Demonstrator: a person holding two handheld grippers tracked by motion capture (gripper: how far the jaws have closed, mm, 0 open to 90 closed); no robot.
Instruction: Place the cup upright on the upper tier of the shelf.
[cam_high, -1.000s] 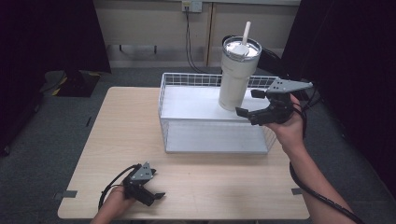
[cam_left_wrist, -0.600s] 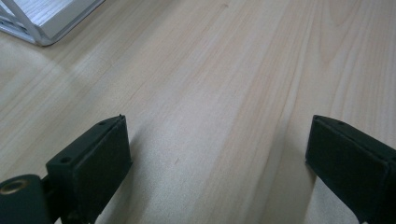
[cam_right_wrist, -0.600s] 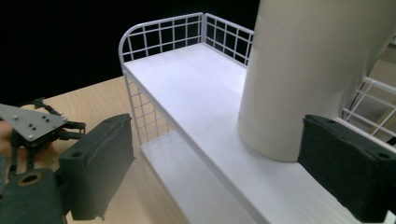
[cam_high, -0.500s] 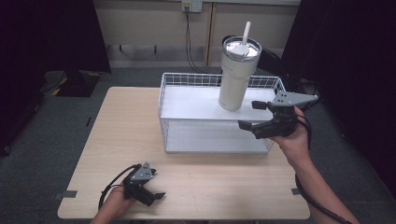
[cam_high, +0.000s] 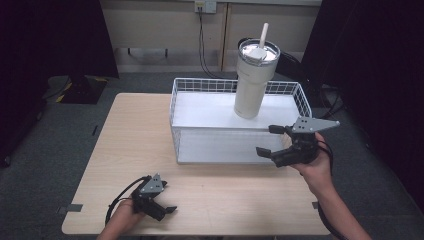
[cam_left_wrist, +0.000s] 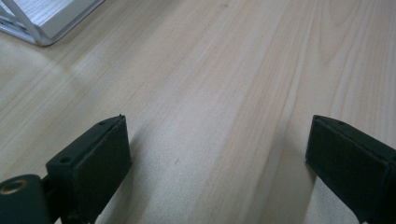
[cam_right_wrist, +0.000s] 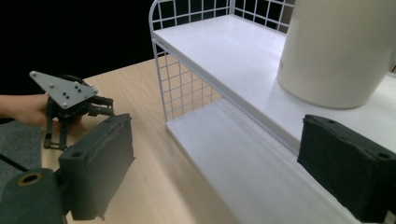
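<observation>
A tall cream tumbler (cam_high: 254, 82) with a lid and straw stands upright on the upper shelf of a white wire rack (cam_high: 200, 107). My right gripper (cam_high: 266, 140) hovers open at the rack's front right corner, in front of and below the tumbler, with nothing between its jaws. In the right gripper view the tumbler (cam_right_wrist: 341, 51) rises just beyond the open right gripper (cam_right_wrist: 215, 163). My left gripper (cam_high: 167, 200) rests open near the table's front edge, over bare wood (cam_left_wrist: 217, 154).
The rack's lower shelf (cam_high: 220, 147) sits flat on the wooden table (cam_high: 135, 135). A rack corner (cam_left_wrist: 46, 23) lies ahead of the left gripper. The left gripper (cam_right_wrist: 70, 100) appears far off in the right gripper view. Cables and a socket line the back wall.
My right gripper has drawn back from beside the tumbler, down and toward the person. The tumbler stays on the upper shelf. The left gripper has not moved.
</observation>
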